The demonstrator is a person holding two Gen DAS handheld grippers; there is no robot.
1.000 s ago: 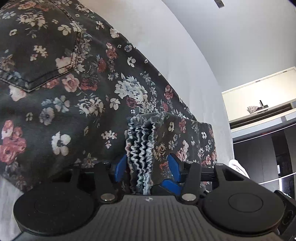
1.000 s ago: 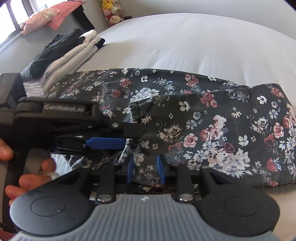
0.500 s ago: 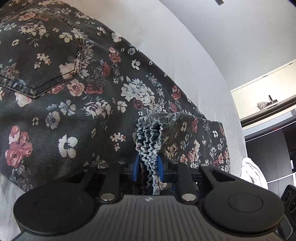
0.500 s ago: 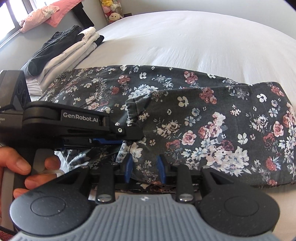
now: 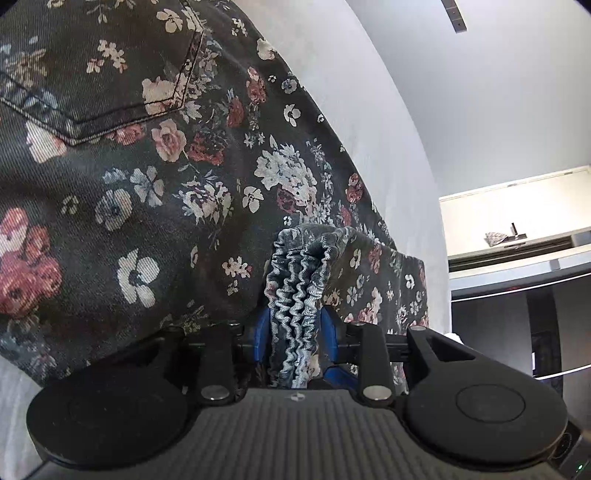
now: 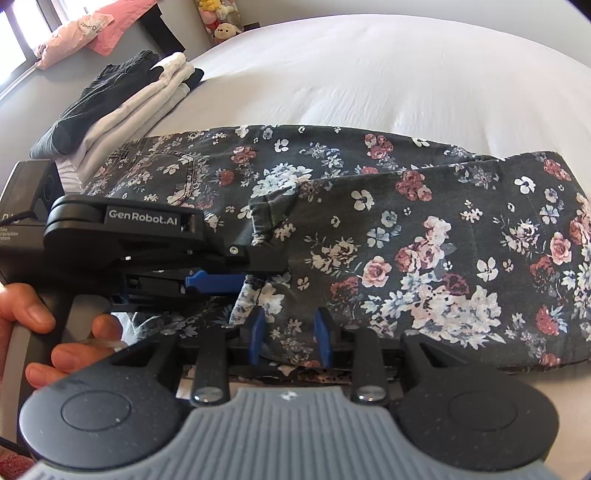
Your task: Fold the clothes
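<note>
**Both tongs on the floral trousers' folded-over leg end**

Floral trousers lie on the white bed, long axis running L–R across the right wrist view; pocket/seat end at mid-left, fold at the right edge of frame. Leg end doubled back over the top, its hem facing left, near centre.

Left tongs clamp the bunched, crinkled hem w/ blue pads on both sides; jaws just eased open a bit, cloth still pinched between. Right tongs grip the near edge of the top layer at lower centre. A hand holds the left tool's handle at lower left.

Room: stack of folded clothes upper left on the bed, pink pillow and plush toys beyond. Left wrist view: grey wall, pale shelf at right.

Vs. 1 s ago: left jaws were wide apart round the hem, now closed on it; hem sits higher in frame. Right side unchanged.
</note>
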